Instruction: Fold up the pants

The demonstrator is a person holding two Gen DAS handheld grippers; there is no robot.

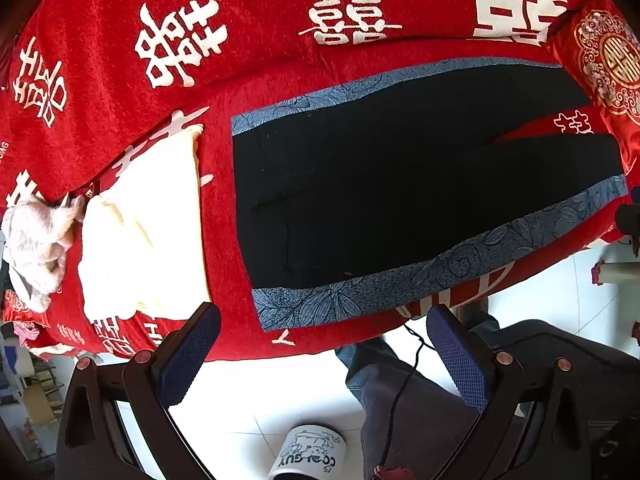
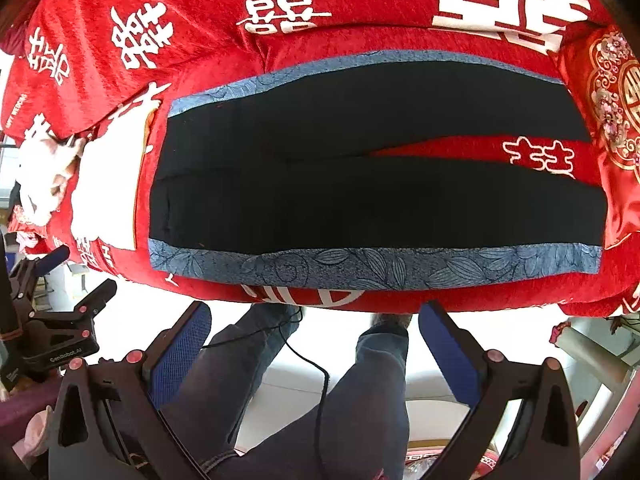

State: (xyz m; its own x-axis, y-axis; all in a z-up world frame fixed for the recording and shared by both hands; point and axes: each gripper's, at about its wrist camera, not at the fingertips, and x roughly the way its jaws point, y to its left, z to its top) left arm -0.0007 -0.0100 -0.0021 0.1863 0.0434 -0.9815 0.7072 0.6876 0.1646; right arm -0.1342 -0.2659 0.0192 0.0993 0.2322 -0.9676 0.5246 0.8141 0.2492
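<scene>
Lying flat, unfolded: pants

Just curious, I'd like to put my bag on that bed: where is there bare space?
Free: the red blanket beyond the black pants, toward the far edge. Crowded: the left end, with a cream cloth and white towel; an embroidered cushion fills the right.

I see a bed under a red blanket printed with white characters. Black pants with blue patterned side stripes lie flat on it, legs spread slightly apart. Beside the waistband lies a cream cloth, then a fluffy white item, possibly a towel. A red embroidered cushion sits by the cuffs.
</scene>
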